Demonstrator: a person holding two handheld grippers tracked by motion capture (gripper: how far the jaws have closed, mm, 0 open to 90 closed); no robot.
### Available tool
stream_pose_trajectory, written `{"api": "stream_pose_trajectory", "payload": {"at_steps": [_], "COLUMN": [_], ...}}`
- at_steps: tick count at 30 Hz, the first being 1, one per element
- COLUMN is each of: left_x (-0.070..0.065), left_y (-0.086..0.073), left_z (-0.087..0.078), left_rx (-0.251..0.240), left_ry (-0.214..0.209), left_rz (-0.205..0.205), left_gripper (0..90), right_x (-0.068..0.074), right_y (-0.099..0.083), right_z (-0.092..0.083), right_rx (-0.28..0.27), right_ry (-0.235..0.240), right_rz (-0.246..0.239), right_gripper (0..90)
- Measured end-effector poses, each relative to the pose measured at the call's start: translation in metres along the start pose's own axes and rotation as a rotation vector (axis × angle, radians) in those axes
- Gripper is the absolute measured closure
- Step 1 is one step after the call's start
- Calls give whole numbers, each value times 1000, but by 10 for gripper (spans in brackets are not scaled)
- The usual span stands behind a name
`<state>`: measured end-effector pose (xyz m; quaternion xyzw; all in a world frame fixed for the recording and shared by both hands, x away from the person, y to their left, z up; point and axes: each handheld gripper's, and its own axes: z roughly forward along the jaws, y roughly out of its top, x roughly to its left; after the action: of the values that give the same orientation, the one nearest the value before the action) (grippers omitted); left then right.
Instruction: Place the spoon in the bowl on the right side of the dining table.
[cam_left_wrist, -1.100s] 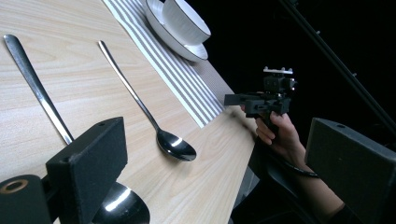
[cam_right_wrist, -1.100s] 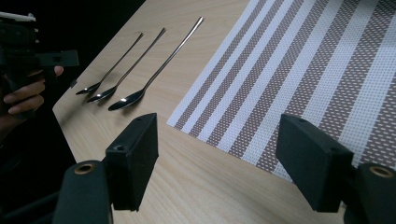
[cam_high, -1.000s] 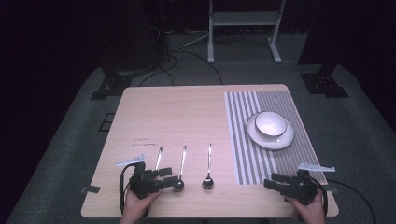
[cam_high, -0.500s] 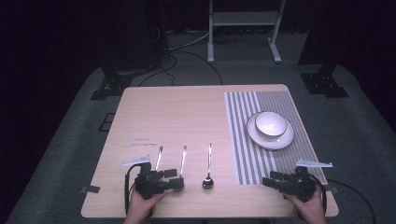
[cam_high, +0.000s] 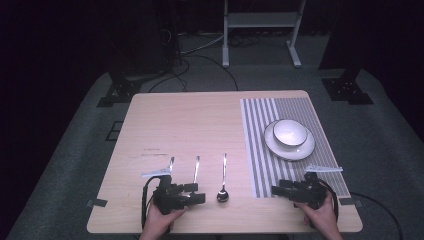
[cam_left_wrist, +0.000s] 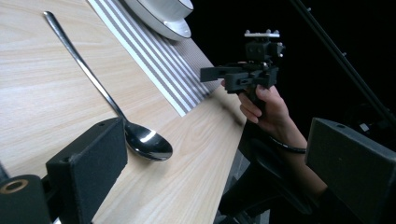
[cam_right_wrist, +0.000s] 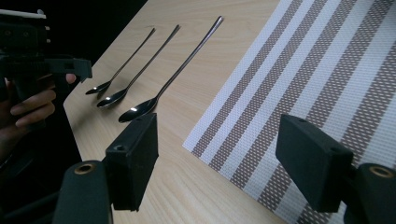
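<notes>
Three spoons lie untouched; both hand-held grippers gape wide, holding nothing.
Left hand-held gripper (cam_high: 192, 192) has edged back from the spoons (cam_high: 223, 194), seemingly; right hand-held gripper (cam_high: 280, 190) stays put.

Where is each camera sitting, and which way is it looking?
High view: above the person's side, looking forward and down on the table; both hands show, with the left claw and right claw.
Left gripper view: rides the left claw, looking across the spoon toward the other hand; its open jaws show.
Right gripper view: rides the right claw, looking at the placemat; its open jaws show.
Shared: both gripper views see that spoon.
</notes>
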<state>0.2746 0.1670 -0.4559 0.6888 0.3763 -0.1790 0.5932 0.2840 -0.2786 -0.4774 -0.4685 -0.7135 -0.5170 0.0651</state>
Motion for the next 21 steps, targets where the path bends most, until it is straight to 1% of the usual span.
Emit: {"api": "stream_pose_trajectory", "payload": {"at_steps": [7,8,9,17,19,21], "left_x": [-4,-4,-5,-5,-5,-5], "left_y": [0,0,-1,-3,-4,-4], "left_z": [17,17,21,34,36,42], "left_rx": [33,33,41,68,69,80], "left_ry": [-29,-29,-35,-58,-60,-66], "left_rz": [2,2,0,-13,-19,-20], "left_gripper": [45,45,45,45,45,45], "right_x": [1,1,2,3,3,4], "right_y": [4,4,4,8,9,10], "right_z": [9,9,10,14,14,16], "right_rx": [17,17,18,32,31,33], "right_ry": [6,6,7,8,10,13], "right_rz": [-3,-3,-5,-8,-7,-11], "right_gripper": [286,286,286,287,287,287]}}
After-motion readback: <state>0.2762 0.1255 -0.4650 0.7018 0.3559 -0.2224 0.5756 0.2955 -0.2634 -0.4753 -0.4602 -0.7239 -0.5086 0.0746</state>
